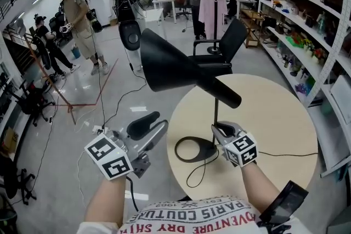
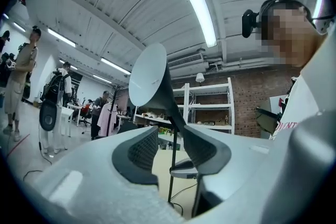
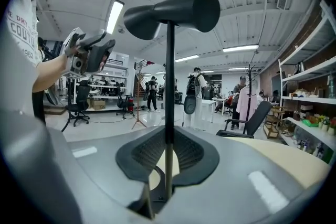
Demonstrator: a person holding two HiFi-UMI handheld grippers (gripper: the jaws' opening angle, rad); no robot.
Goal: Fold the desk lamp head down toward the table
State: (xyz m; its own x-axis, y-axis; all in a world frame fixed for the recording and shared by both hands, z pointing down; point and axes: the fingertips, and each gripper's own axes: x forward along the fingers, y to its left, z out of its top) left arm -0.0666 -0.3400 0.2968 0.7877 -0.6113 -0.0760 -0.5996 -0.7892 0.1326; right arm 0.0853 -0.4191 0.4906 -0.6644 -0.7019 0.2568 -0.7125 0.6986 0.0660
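A black desk lamp stands on the round beige table (image 1: 274,118). Its cone head (image 1: 175,66) is tilted, with the wide mouth up and to the left, on a thin upright stem (image 1: 215,115) above a round base (image 1: 194,149). My right gripper (image 1: 222,131) is low on the stem, just above the base. In the right gripper view the pads (image 3: 144,152) close on the stem (image 3: 170,86), with the head (image 3: 178,13) overhead. My left gripper (image 1: 151,126) hangs open off the table's left edge, below the head. Nothing lies between its pads (image 2: 142,152); the lamp head (image 2: 149,76) shows beyond them.
The lamp's black cable (image 1: 274,154) runs across the table to the right. A black office chair (image 1: 225,46) stands behind the table, white shelves (image 1: 307,24) line the right wall, and several people (image 1: 82,24) stand on the floor at the back left.
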